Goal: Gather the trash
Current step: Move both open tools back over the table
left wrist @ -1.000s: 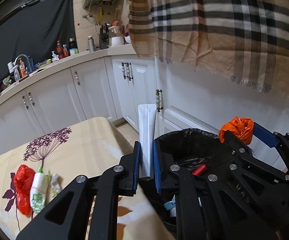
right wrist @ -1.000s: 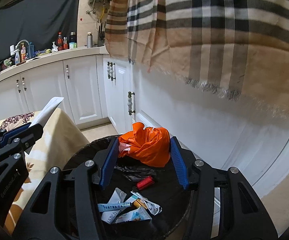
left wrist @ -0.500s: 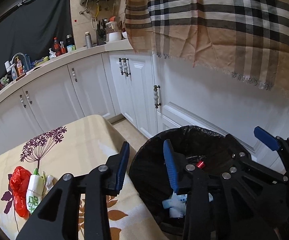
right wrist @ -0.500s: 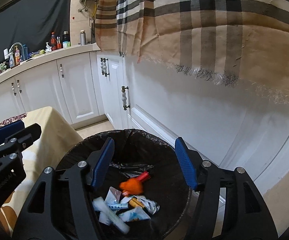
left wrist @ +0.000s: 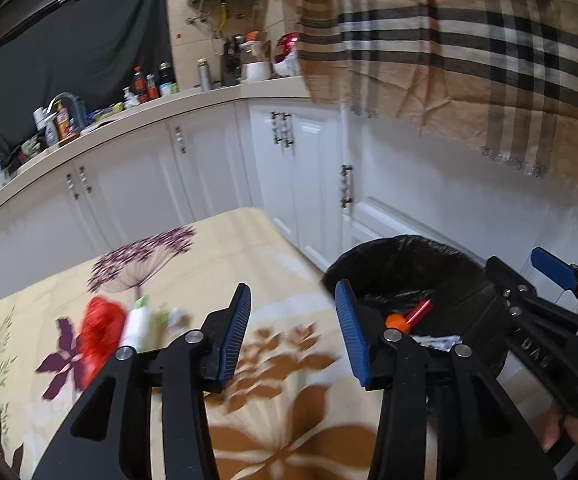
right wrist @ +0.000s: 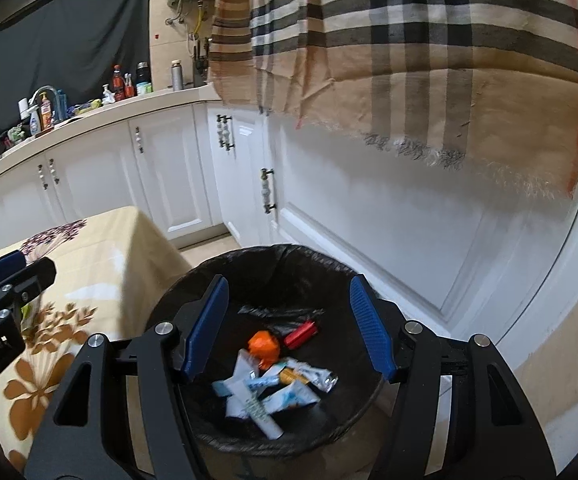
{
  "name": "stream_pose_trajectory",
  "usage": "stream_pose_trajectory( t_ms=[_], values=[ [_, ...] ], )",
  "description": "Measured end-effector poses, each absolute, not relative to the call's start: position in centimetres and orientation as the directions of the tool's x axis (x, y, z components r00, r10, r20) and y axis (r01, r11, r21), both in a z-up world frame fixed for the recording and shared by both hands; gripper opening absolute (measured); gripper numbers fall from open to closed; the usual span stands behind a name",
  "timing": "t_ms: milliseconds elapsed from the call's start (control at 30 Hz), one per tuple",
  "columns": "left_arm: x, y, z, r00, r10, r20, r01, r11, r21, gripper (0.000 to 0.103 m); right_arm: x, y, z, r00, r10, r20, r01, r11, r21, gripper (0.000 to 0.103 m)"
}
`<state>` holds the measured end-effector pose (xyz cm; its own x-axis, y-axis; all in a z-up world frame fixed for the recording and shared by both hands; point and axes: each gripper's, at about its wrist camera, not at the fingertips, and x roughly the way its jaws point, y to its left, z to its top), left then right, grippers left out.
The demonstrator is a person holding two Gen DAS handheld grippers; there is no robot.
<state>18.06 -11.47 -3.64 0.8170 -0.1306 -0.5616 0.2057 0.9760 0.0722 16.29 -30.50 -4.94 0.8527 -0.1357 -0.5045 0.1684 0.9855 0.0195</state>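
Note:
A bin with a black liner (right wrist: pixel 289 252) stands on the floor beside the floral table (left wrist: pixel 209 248). Inside lie an orange bag (right wrist: pixel 264 346), a red tube (right wrist: pixel 300 333) and several white wrappers (right wrist: pixel 265 392). My right gripper (right wrist: pixel 289 280) hangs open above the bin with nothing between its pads. My left gripper (left wrist: pixel 293 292) is over the table's edge, just left of the bin (left wrist: pixel 401 240), with its jaws opening and nothing between them. On the table lie a red bag (left wrist: pixel 99 332) and a white and green bottle (left wrist: pixel 137 322), both blurred.
White cabinets (left wrist: pixel 289 184) run behind the bin and table. A plaid cloth (right wrist: pixel 409 60) hangs over the counter edge at the upper right. Bottles and a tap (left wrist: pixel 63 100) crowd the far counter. A person's fingers (left wrist: pixel 553 436) show at the lower right.
My left gripper let go of a white strip and my right let go of the orange bag, which now lies in the bin. The left gripper swung left towards the table, jaws wider.

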Motion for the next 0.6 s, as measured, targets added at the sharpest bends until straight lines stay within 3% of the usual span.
stream_pose_trajectory(
  t_ms=[200, 333, 600],
  values=[
    [16.1, -7.3, -3.8, 0.810, -0.083, -0.580, 0.145, 0.988, 0.061, 0.045, 14.7, -27.6, -4.2, 0.855, -0.080, -0.512, 0.112, 0.993, 0.032, 0.061],
    [14.6, -4.6, -4.1, 0.810, -0.041, -0.585, 0.102, 0.992, 0.073, 0.045, 13.7, -25.1, -3.4, 0.863, -0.093, -0.496, 0.082, 0.996, -0.044, 0.061],
    [12.8, -0.1, -4.9, 0.797, 0.028, -0.603, 0.023, 0.997, 0.078, 0.047, 12.6, -21.4, -2.6, 0.863, 0.005, -0.505, -0.006, 1.000, 0.000, 0.061]
  ],
)
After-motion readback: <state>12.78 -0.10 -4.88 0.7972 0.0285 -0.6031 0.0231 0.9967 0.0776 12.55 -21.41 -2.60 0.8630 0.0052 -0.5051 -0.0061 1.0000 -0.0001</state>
